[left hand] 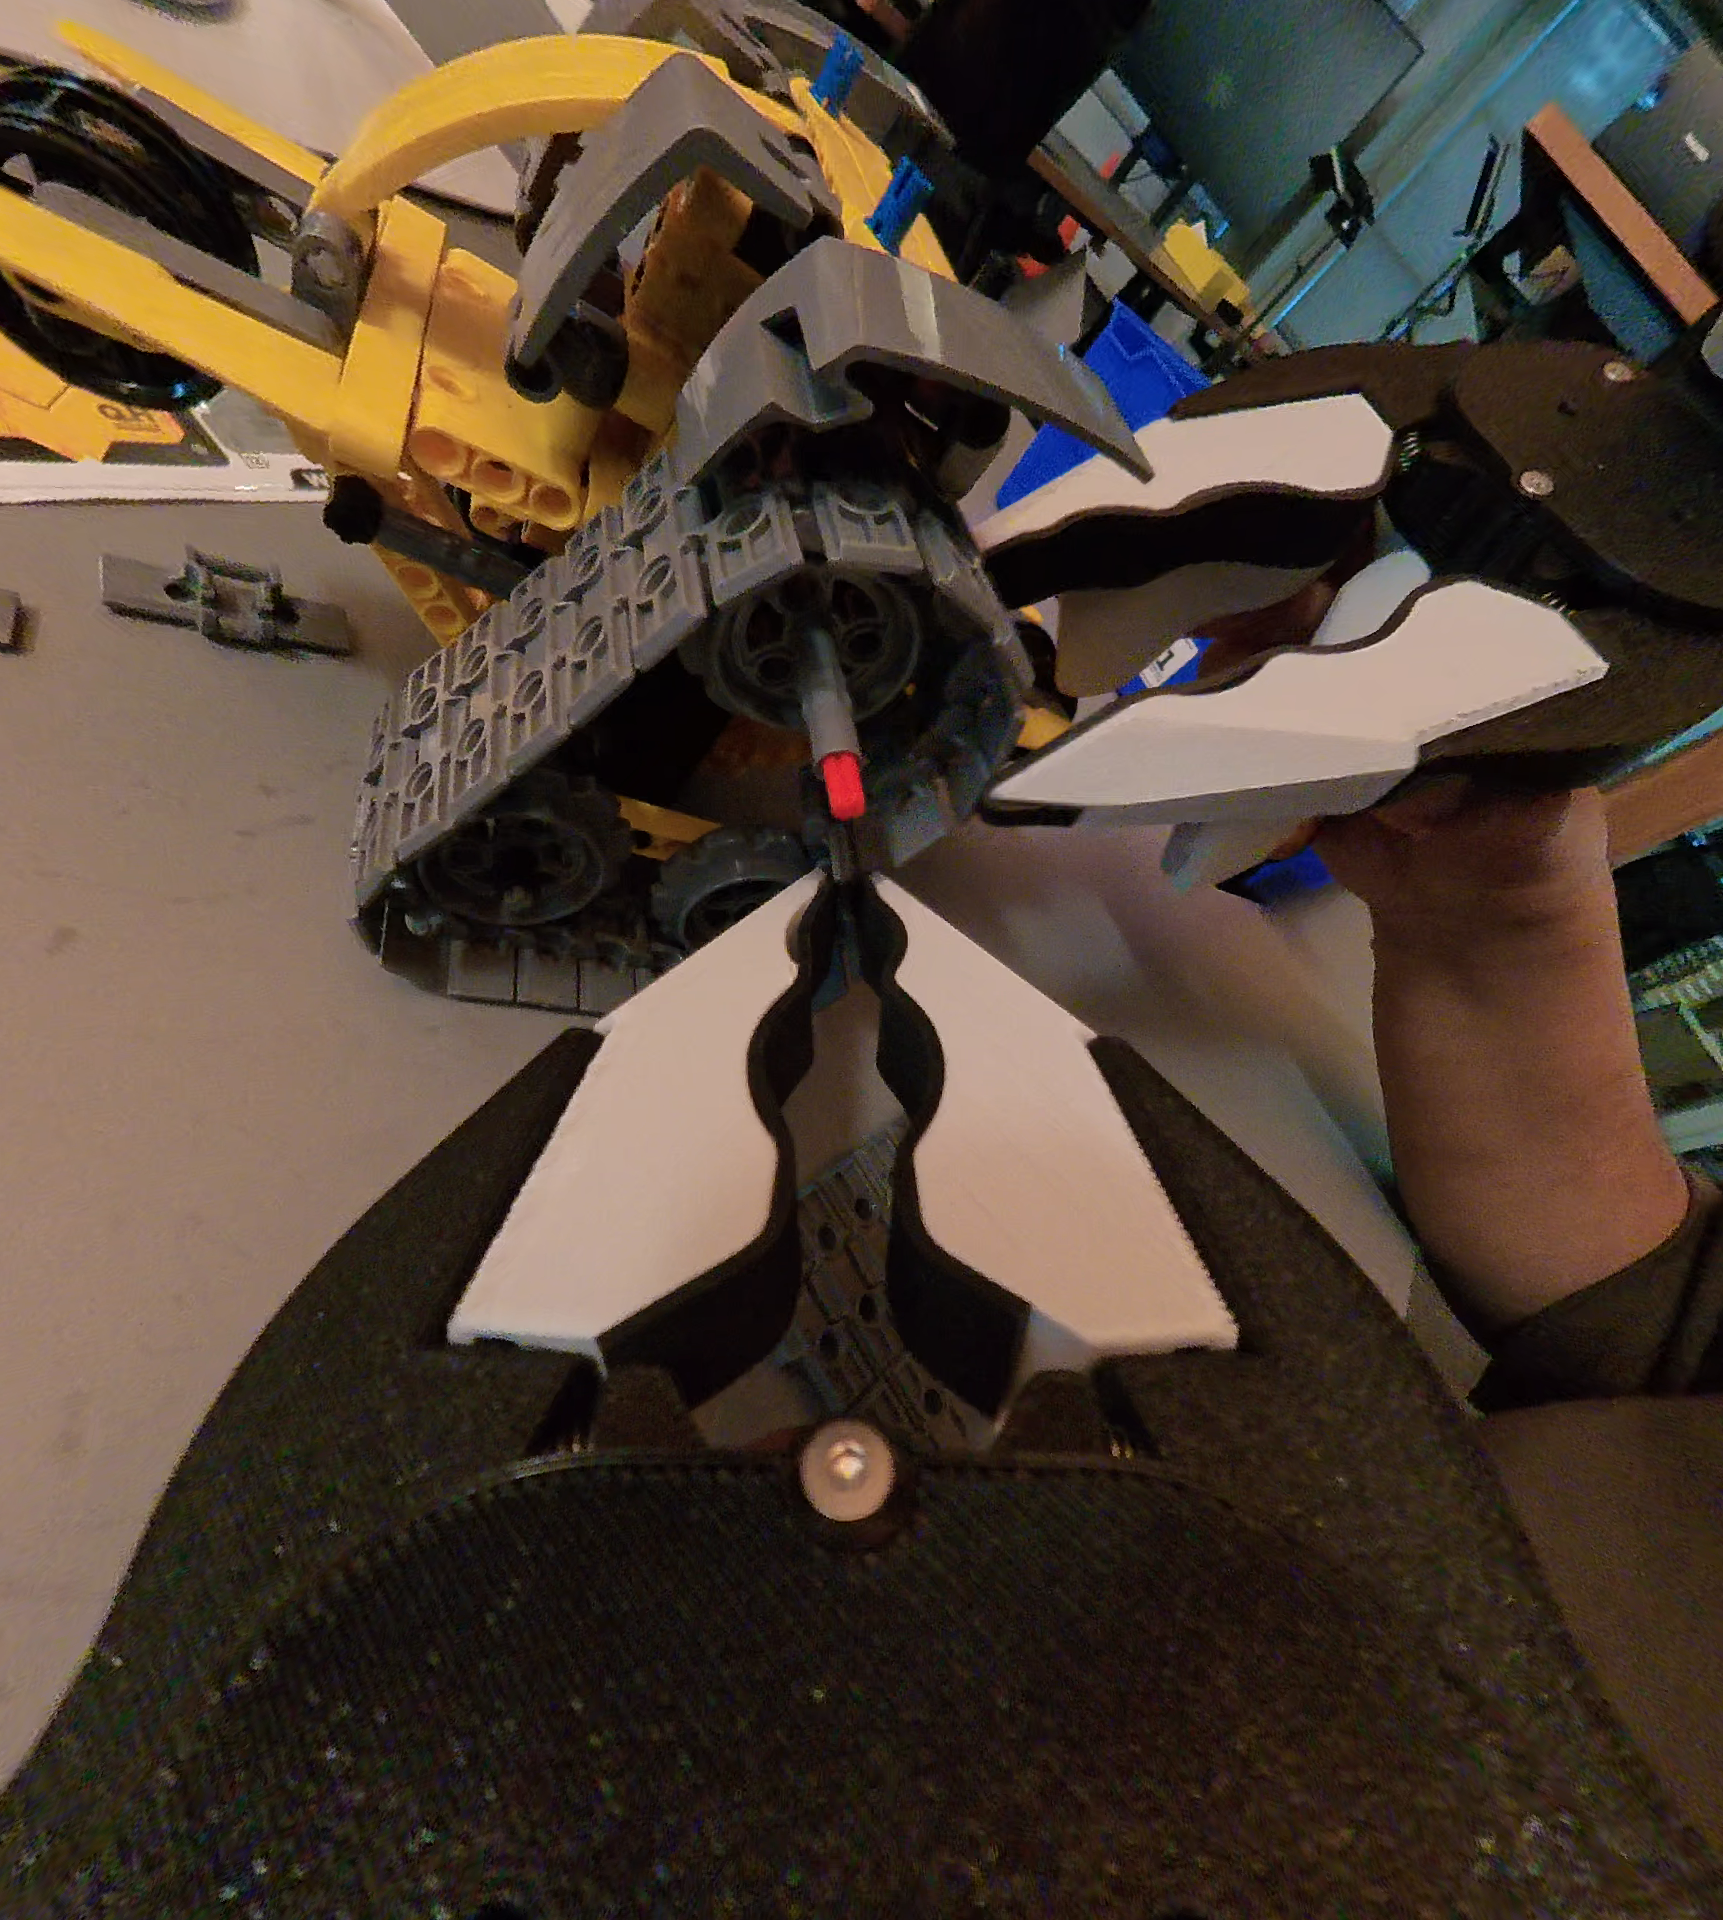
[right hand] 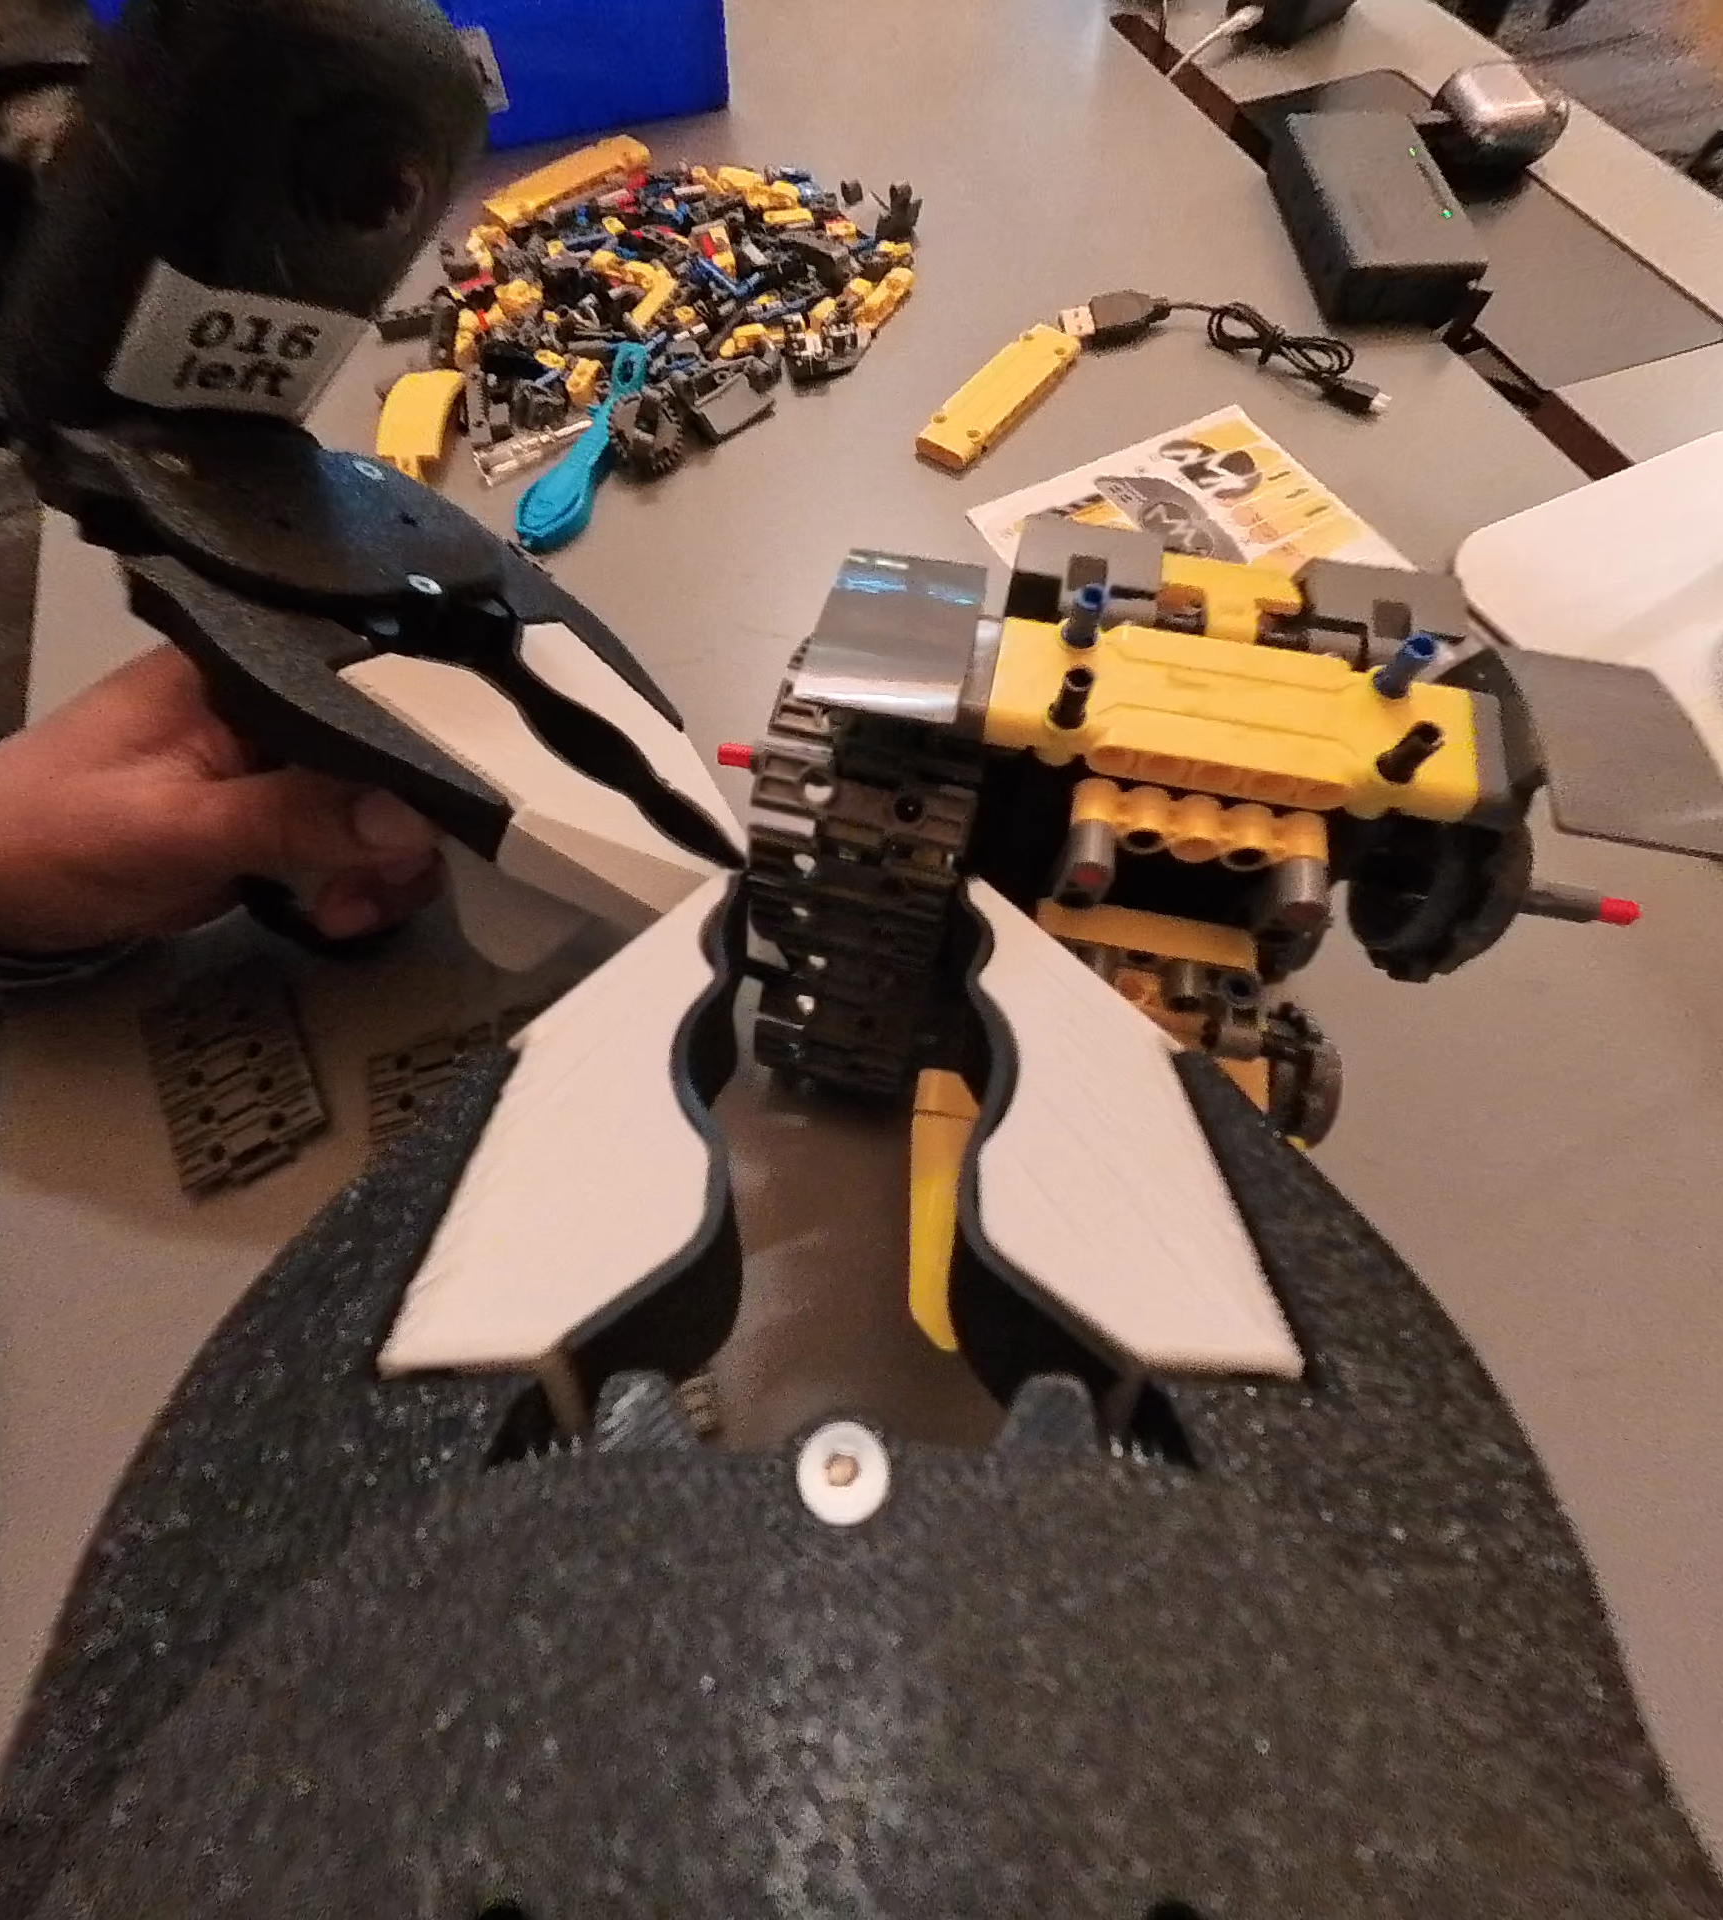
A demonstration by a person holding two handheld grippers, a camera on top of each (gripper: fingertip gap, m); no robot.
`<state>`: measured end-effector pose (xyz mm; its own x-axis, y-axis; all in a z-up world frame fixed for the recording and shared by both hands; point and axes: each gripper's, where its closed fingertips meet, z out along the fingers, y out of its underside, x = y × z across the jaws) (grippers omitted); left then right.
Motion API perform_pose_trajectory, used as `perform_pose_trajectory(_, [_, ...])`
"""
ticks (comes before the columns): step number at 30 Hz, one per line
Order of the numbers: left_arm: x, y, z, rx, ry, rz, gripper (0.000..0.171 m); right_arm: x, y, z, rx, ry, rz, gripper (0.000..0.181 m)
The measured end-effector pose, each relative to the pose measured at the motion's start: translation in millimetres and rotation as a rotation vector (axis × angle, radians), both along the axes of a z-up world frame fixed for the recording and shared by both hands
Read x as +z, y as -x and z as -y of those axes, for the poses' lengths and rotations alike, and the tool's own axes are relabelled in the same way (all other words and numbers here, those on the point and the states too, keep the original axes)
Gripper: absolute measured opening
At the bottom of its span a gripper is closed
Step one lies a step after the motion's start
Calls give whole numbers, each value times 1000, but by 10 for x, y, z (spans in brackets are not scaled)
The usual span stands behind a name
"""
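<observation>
A yellow and grey tracked brick model (right hand: pixel 1200 707) stands tilted on the grey table (right hand: pixel 1459 1247). My right gripper (right hand: pixel 857 904) is shut on its grey track (right hand: pixel 857 831), one finger on each side of the belt. In the left wrist view the right gripper (left hand: pixel 987 675) comes in from the right around the track's end (left hand: pixel 566 623). My left gripper (left hand: pixel 841 883) is shut on a thin black pin just below the red-tipped axle (left hand: pixel 841 784) that sticks out of the track wheel. In the right wrist view the left gripper (right hand: pixel 732 852) touches the track's side below the red tip (right hand: pixel 732 755).
A pile of loose pieces (right hand: pixel 670 270), a teal tool (right hand: pixel 576 457), a yellow panel (right hand: pixel 1002 390), a printed sheet (right hand: pixel 1200 488), a USB cable (right hand: pixel 1231 332) and a black box (right hand: pixel 1376 229) lie beyond. Loose track links (right hand: pixel 233 1081) lie at left. A blue bin (right hand: pixel 608 52) stands behind. Less than 4 cm separates the two grippers' tips.
</observation>
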<state>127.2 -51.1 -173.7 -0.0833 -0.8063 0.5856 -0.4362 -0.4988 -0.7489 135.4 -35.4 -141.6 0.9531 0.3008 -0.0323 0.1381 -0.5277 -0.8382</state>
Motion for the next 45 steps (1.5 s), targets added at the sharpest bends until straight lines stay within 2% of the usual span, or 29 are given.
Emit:
perform_pose_trajectory(5, [7,2,-8,6,-1,4,0,64,5,32,11,3,-59,37])
perform_pose_trajectory(10, [18,1,7,-1,-57,9,0,-41,-8,20,-2,38,1,36])
perform_pose_trajectory(12, [22,1,4,4,-97,11,0,-57,-40,18,-13,44,38,26])
perform_pose_trajectory(14, [25,1,-5,12,-118,13,0,-47,-59,23,-16,42,62,23])
perform_pose_trajectory(17, [31,5,-15,15,-106,15,0,-32,-43,34,-5,47,45,28])
perform_pose_trajectory(22, [35,7,-23,16,-93,19,0,-30,28,24,-10,17,10,46])
perform_pose_trajectory(32, [27,10,-75,35,-65,14,0,-79,-2,-91,-114,-19,212,50])
perform_pose_trajectory(45, [26,13,-113,45,-48,16,0,-38,-36,-186,-221,-24,60,40])
